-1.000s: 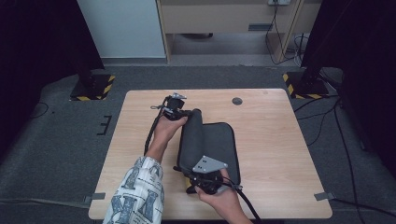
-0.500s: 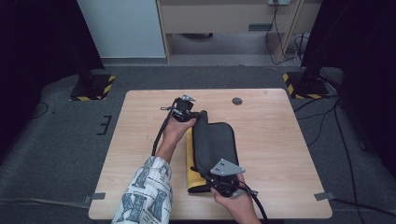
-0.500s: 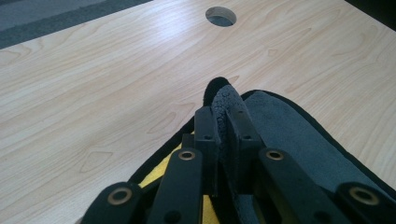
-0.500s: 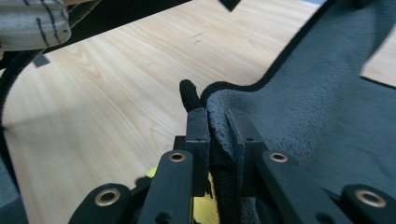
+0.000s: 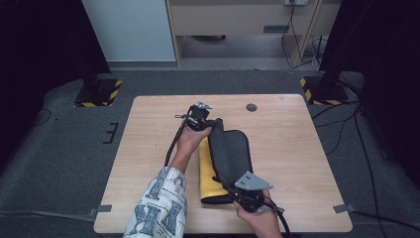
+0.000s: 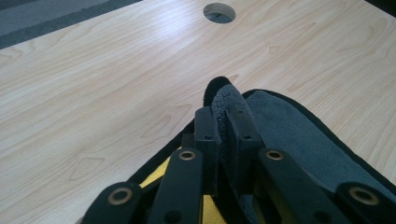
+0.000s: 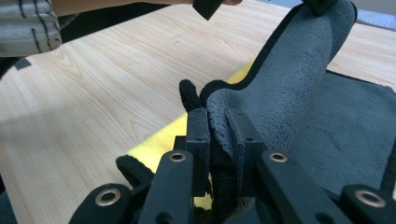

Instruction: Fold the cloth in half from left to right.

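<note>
A dark grey cloth [image 5: 230,153] with a yellow underside [image 5: 208,168] lies on the wooden table [image 5: 148,148], one edge lifted and folded over to the right. My left gripper [image 5: 210,121] is shut on the cloth's far corner [image 6: 224,100], with the grey pile pinched between its jaws. At the near end my right gripper [image 5: 236,191] is shut on the near corner [image 7: 219,109], and the raised grey fold [image 7: 299,79] runs from it up toward the left gripper. A yellow strip [image 7: 163,135] shows under the fold.
A round cable hole [image 5: 251,107] sits in the table's far side, also in the left gripper view [image 6: 218,11]. Bare wood lies to the left and right of the cloth. Black-and-yellow stand feet [image 5: 99,91] rest on the carpet beyond the table.
Both grippers have carried the cloth's left edge up and rightward, folding it over. The cloth's footprint has narrowed and its yellow underside has come into sight.
</note>
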Demonstrator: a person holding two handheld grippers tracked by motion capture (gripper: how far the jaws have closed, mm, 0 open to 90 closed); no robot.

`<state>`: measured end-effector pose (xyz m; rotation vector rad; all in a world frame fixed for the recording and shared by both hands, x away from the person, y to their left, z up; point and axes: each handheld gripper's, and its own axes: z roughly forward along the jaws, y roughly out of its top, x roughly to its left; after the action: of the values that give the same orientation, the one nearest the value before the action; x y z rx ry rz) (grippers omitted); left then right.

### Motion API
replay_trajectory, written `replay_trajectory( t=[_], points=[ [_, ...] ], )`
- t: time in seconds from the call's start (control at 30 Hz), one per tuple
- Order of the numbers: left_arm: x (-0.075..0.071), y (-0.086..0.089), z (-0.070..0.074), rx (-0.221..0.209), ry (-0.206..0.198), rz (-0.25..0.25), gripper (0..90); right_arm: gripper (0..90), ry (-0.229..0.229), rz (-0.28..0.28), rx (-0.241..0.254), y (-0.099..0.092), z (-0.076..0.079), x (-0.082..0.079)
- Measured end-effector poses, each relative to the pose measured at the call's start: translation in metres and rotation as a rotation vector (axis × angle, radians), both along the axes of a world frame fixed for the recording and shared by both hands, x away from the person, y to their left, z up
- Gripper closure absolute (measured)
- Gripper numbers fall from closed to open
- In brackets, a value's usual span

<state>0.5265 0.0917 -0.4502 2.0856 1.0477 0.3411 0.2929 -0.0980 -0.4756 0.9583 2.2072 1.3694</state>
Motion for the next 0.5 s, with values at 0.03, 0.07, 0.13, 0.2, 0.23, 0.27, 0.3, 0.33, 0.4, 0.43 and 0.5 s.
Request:
replay_trajectory(
  t=[0.03,0.07,0.13,0.2,0.23,0.27,0.3,0.33,0.4,0.43,0.5],
  points=[
    [-0.001,-0.001,0.0,0.004,-0.002,-0.005,83.8,80.2,0.0,-0.003,-0.001,-0.001,0.0,0.001],
    [-0.001,-0.003,-0.001,0.006,-0.003,-0.009,83.8,80.2,0.0,-0.006,-0.005,-0.001,0.0,0.002],
    [-0.003,-0.005,-0.001,0.011,-0.008,-0.018,83.8,80.2,0.008,-0.007,-0.005,-0.003,-0.001,0.004],
    [-0.004,-0.008,0.0,0.015,-0.014,-0.024,83.8,80.2,0.028,-0.002,-0.003,-0.004,0.0,0.006],
    [-0.005,-0.009,0.0,0.013,-0.015,-0.027,83.8,80.2,0.032,0.0,-0.003,-0.004,0.0,0.007],
    [-0.005,-0.01,0.0,0.012,-0.016,-0.028,83.8,80.2,0.039,0.005,-0.003,-0.005,0.0,0.008],
    [-0.006,-0.011,0.0,0.01,-0.017,-0.031,83.8,80.1,0.045,0.005,0.0,-0.005,0.0,0.009],
    [-0.006,-0.012,0.0,0.01,-0.018,-0.033,83.8,80.1,0.05,0.006,0.0,-0.006,0.0,0.01],
    [-0.006,-0.014,0.0,0.005,-0.017,-0.032,83.7,80.0,0.063,0.005,0.005,-0.009,-0.001,0.012],
    [-0.006,-0.015,0.0,0.009,-0.018,-0.033,83.7,80.0,0.066,0.004,0.003,-0.01,-0.001,0.012],
    [-0.006,-0.017,-0.001,0.01,-0.016,-0.03,83.7,79.7,0.072,0.003,0.002,-0.014,-0.002,0.013]
  ],
)
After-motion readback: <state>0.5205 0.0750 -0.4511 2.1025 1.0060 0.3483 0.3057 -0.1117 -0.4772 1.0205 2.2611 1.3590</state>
